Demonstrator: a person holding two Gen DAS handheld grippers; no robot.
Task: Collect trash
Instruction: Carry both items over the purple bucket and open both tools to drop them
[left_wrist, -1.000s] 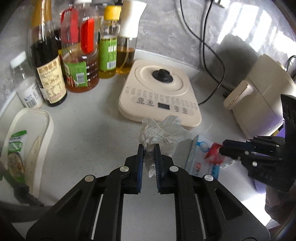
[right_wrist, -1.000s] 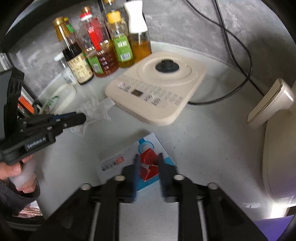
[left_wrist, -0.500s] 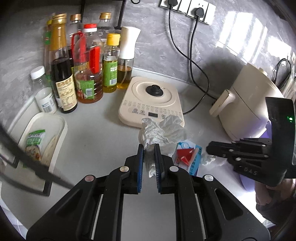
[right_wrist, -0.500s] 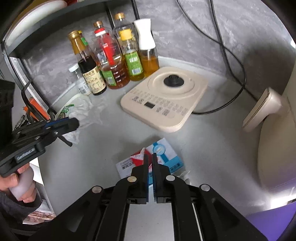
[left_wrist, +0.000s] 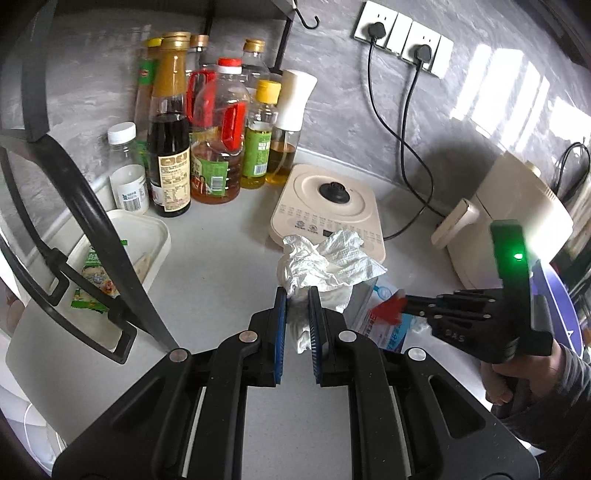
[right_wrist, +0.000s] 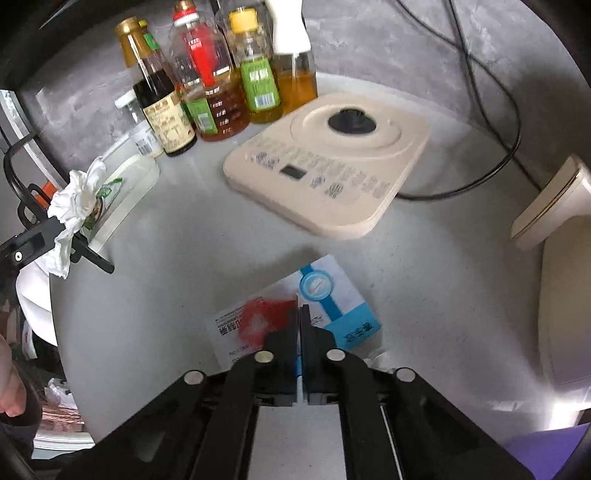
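- Our left gripper (left_wrist: 295, 317) pinches the tissue (left_wrist: 328, 262), now lifted off the counter (left_wrist: 221, 280).
- Our right gripper (right_wrist: 299, 314) has just closed on the red scrap (right_wrist: 266, 317) over the box (right_wrist: 332, 295); grip looks thin.

Daylight enters from the right, throwing bright window patches on the grey wall (left_wrist: 517, 92) and glare on the air fryer (left_wrist: 517, 206). Soft shadows lie on the worktop (right_wrist: 184, 236). Fisheye bending darkens both views' corners. The red wrapper (right_wrist: 266, 317) and bottles (right_wrist: 221, 74) blur in the right view.
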